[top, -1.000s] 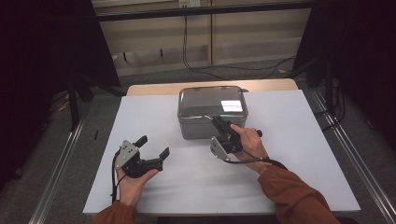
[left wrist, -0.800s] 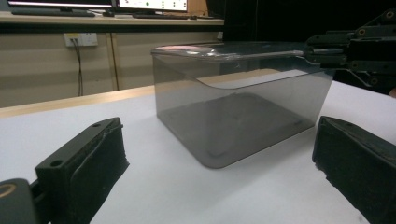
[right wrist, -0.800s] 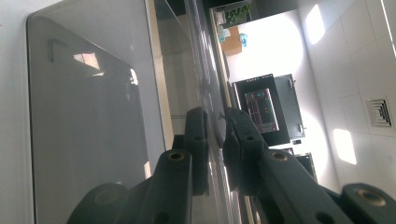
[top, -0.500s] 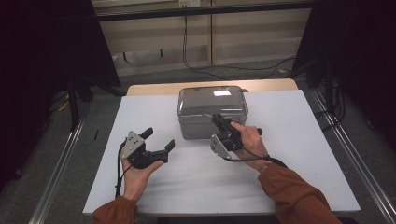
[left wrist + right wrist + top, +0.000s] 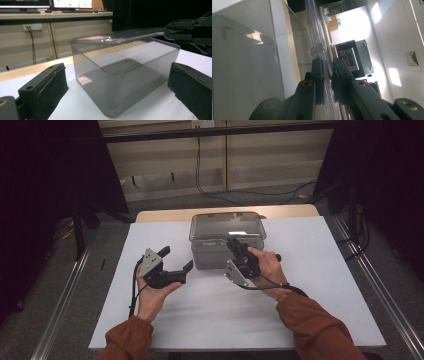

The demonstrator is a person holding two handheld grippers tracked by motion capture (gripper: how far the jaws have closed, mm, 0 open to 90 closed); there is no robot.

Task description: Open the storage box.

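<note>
High view: sitting mid-table (image 5: pixel 320 285), smoky box (image 5: pixel 220 251) with lid (image 5: pixel 226 226). Right gripper (image 5: pixel 234 246) pinching lid edge at near side. Left gripper (image 5: pixel 176 259) hovering just left of box, jaws spread wide, gripping nothing.

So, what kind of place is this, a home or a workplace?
Probably a lab or test room, not a home: a white work table on a metal frame, monitors on a back bench, and loose cables on the floor.
</note>
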